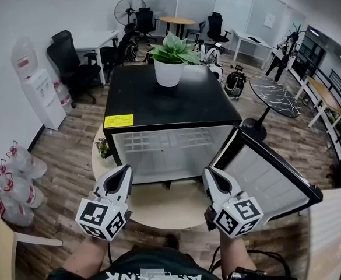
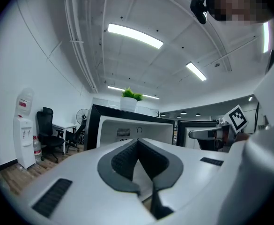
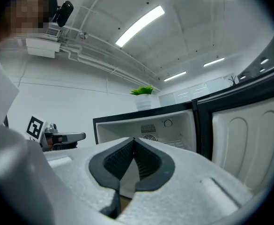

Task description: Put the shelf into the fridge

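Note:
A small black fridge point(image 1: 164, 101) stands on a round table, its door point(image 1: 263, 177) swung open to the right. Inside, a white wire shelf point(image 1: 158, 140) lies across the upper part of the white cavity. My left gripper point(image 1: 123, 169) hovers in front of the fridge's lower left corner, and its jaws are shut with nothing between them point(image 2: 137, 140). At the lower right corner, beside the open door, is my right gripper point(image 1: 208, 171), likewise shut and empty point(image 3: 133, 139). Both point level toward the fridge opening point(image 3: 151, 128).
A potted plant point(image 1: 169, 69) sits on the fridge top. The round table point(image 1: 158, 209) juts out below the fridge. A water dispenser point(image 1: 42, 95) and water bottles point(image 1: 13, 179) stand at the left wall. Office chairs point(image 1: 71, 63) and a dark round table point(image 1: 275, 95) stand behind.

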A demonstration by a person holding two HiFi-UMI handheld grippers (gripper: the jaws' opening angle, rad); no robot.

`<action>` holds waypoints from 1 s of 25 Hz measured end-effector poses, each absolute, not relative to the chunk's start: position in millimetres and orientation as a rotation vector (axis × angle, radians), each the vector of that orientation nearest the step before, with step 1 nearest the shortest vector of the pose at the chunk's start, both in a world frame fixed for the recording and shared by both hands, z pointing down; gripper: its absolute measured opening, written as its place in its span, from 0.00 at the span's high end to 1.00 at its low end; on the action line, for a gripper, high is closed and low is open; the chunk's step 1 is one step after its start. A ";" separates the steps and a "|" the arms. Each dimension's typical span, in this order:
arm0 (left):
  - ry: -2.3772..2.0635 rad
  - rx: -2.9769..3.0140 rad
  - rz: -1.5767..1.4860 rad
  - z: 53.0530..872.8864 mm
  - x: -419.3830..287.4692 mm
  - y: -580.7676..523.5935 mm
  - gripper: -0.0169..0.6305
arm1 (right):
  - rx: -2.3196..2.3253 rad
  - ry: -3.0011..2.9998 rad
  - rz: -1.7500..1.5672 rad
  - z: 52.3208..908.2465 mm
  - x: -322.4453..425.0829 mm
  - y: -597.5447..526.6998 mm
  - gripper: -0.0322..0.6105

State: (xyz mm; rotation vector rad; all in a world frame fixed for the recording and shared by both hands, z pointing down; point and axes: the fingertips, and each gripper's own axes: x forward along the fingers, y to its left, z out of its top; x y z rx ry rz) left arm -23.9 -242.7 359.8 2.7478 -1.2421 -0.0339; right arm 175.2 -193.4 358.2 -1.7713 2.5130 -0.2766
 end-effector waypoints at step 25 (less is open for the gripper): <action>-1.299 2.665 -0.053 360.8 -31.0 -244.4 0.97 | -1.802 2.506 -0.243 355.6 181.7 -199.4 0.94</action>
